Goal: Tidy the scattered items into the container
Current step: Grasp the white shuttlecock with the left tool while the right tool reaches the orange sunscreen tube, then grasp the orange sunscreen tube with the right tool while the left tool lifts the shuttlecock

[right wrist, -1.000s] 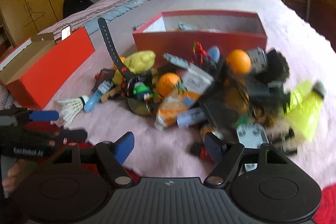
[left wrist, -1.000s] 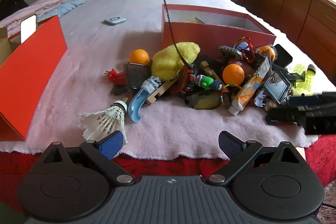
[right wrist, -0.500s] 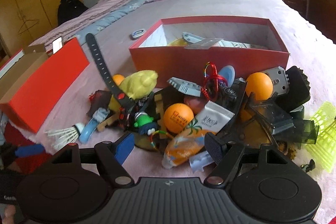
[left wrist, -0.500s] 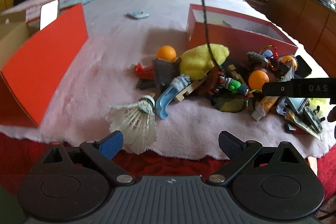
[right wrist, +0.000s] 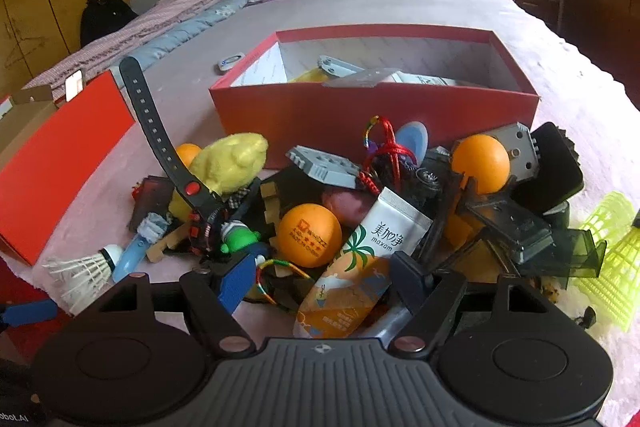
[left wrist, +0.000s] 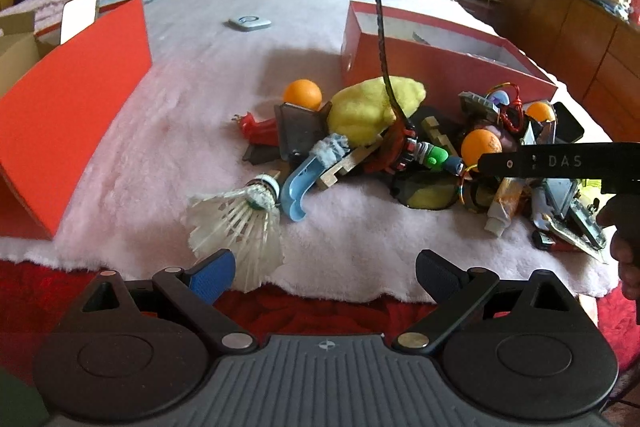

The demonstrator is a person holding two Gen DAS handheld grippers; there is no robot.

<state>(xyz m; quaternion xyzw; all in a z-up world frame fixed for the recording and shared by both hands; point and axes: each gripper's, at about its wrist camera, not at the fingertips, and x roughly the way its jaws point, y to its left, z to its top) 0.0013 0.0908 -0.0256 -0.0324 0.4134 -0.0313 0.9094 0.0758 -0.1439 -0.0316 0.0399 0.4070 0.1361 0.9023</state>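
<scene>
The right gripper (right wrist: 322,277) stands wide open and empty, its jaws flanking the toothpaste tube (right wrist: 356,267) at twelve o'clock, pads apart from it. The left gripper (left wrist: 324,267), likewise open and empty, has the shuttlecock (left wrist: 240,223) at eleven o'clock. The tube probably handles light, soft and slick, best pinched across its flat middle; it is white above, orange below, with a palm print. Beyond, at twelve, lies the cluttered pile, then the red box (right wrist: 372,115), already partly filled.
</scene>
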